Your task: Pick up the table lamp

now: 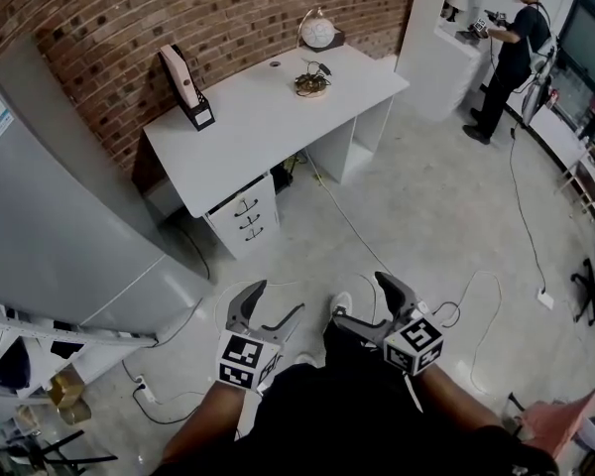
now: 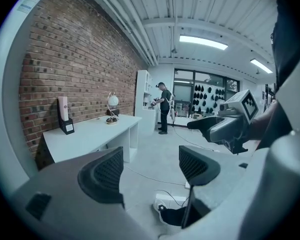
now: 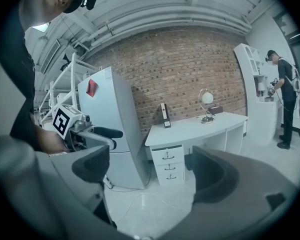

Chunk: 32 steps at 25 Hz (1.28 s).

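The table lamp [image 1: 315, 40], a white globe on a thin curved gold stem, stands at the far right end of the white desk [image 1: 268, 127] against the brick wall. It also shows small in the left gripper view as the lamp [image 2: 112, 104] and in the right gripper view as the lamp [image 3: 207, 101]. My left gripper [image 1: 268, 303] and right gripper [image 1: 362, 300] are held low in front of me, well short of the desk, both open with nothing between their jaws.
A pink-and-black upright holder [image 1: 186, 89] and a small dish [image 1: 311, 85] sit on the desk, which has a drawer unit [image 1: 246, 216] under it. A grey cabinet [image 1: 59, 226] stands left. Cables [image 1: 357, 236] cross the floor. A person [image 1: 511, 48] works at a white shelf far right.
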Tool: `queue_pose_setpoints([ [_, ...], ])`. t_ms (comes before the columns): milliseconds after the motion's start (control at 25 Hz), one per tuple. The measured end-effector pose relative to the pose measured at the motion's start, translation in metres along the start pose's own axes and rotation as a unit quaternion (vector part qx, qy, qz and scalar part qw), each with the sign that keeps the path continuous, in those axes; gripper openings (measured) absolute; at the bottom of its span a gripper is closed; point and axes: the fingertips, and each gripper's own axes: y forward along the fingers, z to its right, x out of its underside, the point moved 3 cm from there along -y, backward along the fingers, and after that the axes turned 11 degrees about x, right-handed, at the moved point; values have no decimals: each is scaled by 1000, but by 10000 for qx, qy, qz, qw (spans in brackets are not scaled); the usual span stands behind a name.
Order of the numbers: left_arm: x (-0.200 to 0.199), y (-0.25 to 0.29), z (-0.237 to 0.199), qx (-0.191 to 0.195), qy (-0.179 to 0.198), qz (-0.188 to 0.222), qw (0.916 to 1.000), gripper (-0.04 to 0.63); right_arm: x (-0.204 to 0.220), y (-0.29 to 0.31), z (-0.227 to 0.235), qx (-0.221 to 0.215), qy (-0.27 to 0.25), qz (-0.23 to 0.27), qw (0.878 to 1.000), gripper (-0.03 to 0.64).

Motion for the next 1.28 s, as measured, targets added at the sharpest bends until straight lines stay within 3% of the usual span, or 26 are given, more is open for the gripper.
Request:
queue_pose_setpoints([
  [360, -27, 58, -45, 56, 73, -159, 9998, 336, -20, 54, 57, -52, 66, 97, 9999, 520],
  [800, -120, 177, -122, -76, 355, 31, 9993, 335, -91, 141, 181, -169, 0, 345, 9993, 512],
  [1080, -145, 245, -148, -192, 265, 9, 9995, 335, -110, 174, 251, -266, -65, 408, 9988, 506],
  [1280, -152, 274, -158, -158, 301, -108, 9994, 335, -112, 188, 277, -314, -38, 325, 9990, 503],
])
